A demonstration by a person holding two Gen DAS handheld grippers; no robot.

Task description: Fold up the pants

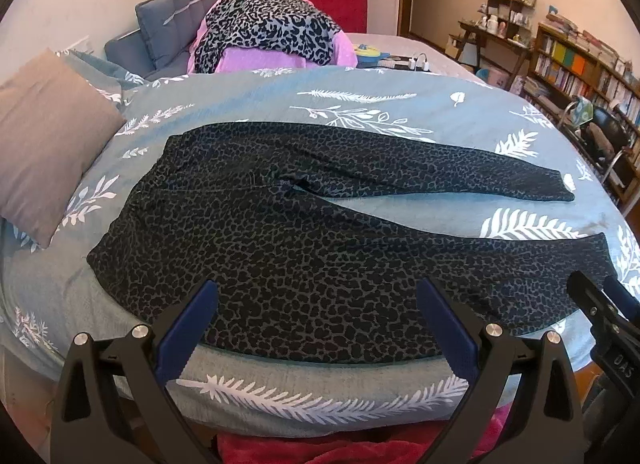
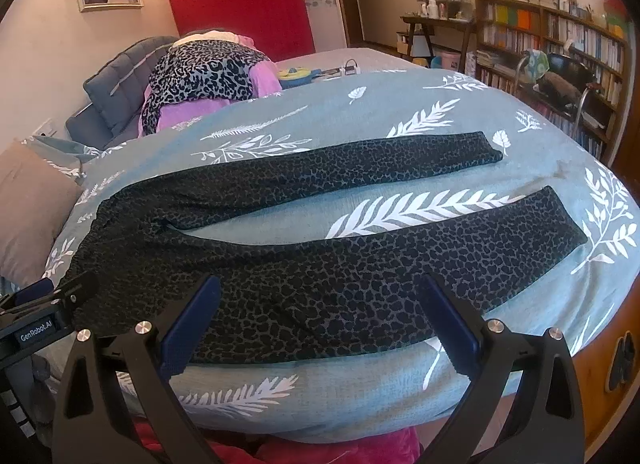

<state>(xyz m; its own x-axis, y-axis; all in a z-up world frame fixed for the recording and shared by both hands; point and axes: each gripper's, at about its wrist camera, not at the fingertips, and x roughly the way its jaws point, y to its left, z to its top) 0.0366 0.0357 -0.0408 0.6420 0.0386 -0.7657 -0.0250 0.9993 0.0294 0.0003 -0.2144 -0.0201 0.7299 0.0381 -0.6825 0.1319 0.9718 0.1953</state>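
Dark leopard-print pants [image 1: 280,232] lie flat on the blue leaf-print bed cover [image 1: 360,104], waist to the left, the two legs spread apart toward the right. My left gripper [image 1: 316,304] is open and empty, hovering over the near edge of the pants near the hip. My right gripper [image 2: 320,304] is open and empty over the near leg [image 2: 400,264]. The far leg [image 2: 340,168] lies separate. The right gripper also shows at the right edge of the left wrist view [image 1: 600,304]; the left one shows at the left edge of the right wrist view [image 2: 52,304].
A beige pillow [image 1: 44,136] lies left of the waist. A pile of leopard and pink clothes [image 1: 264,36] sits behind the cover. A grey headboard [image 1: 172,16] is at the back left. Bookshelves [image 1: 580,72] and a chair [image 1: 600,132] stand at the right.
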